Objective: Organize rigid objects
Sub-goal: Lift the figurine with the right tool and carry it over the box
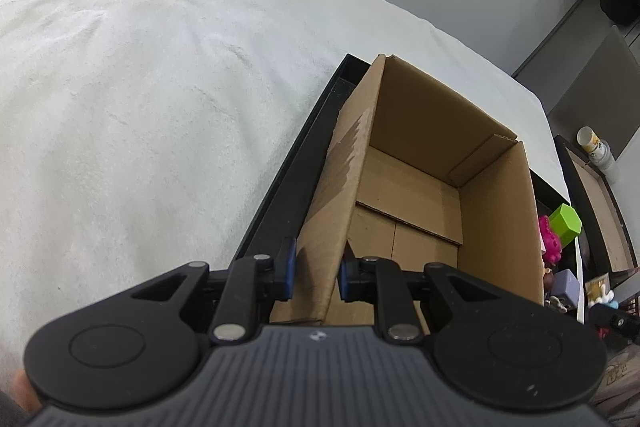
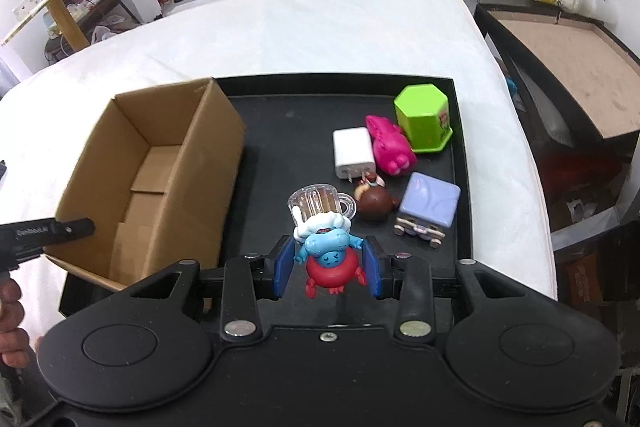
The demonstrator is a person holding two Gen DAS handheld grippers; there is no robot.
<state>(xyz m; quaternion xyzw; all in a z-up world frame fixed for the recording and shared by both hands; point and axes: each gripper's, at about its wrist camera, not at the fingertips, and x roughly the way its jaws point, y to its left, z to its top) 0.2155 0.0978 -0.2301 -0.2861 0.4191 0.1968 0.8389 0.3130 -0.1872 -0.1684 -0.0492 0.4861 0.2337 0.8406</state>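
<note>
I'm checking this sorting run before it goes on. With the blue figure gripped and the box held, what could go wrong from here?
1. The right tongs pinch the blue figure on a red ring only at its sides; its rounded body could slip out on the way over.
2. The left tongs clamp just one wall of the empty cardboard box; a pull could tip it.
3. The clear mug stands right beside the figure and could be knocked.

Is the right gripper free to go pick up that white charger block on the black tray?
Probably not yet: the right gripper is shut on a blue figurine in a red ring. The white charger block itself lies uncovered.
</note>
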